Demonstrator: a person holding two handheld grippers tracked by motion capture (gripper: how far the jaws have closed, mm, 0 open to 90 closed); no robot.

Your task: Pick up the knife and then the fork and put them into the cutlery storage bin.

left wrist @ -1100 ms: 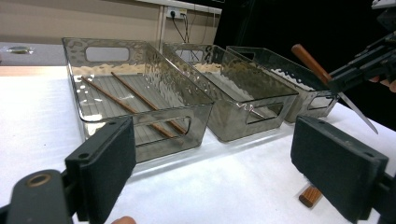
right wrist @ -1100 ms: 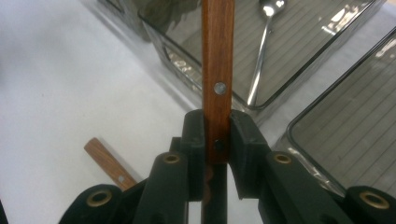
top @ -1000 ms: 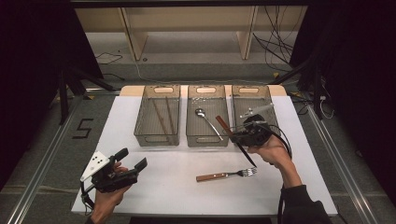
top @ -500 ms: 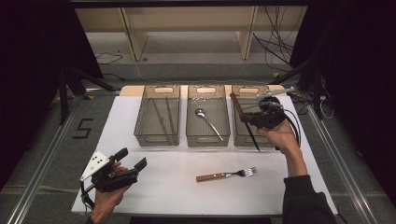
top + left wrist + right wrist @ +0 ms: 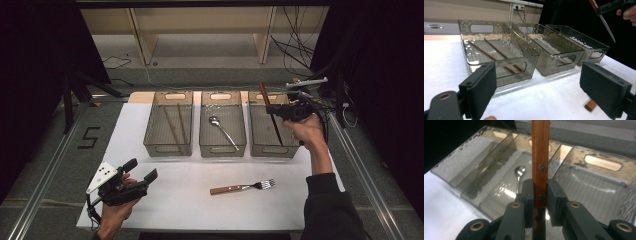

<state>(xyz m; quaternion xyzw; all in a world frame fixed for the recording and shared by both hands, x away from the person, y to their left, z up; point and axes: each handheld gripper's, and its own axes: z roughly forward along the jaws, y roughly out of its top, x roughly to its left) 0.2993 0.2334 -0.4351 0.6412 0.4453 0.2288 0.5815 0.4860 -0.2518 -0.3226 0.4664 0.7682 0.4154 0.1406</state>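
- Knife [image 5: 273, 119] clamped at wooden handle by right gripper [image 5: 280, 111], held over right bin [image 5: 260, 145], blade pointing down-fwd.
- Left gripper [image 5: 135, 176] seen wide open, empty, far off.

Both grippers are black with brass-ringed pivot holes; the left gripper [image 5: 131, 179] carries a grey three-cornered plate, and beside the right gripper [image 5: 283, 110] a dark sleeve [image 5: 327, 210] shows.

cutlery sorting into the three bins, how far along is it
Done, it seems: chopsticks lie in the left bin and a spoon in the middle bin. In hand: the right gripper holds a knife over the right bin. Left: the fork on the table; the left gripper is open.
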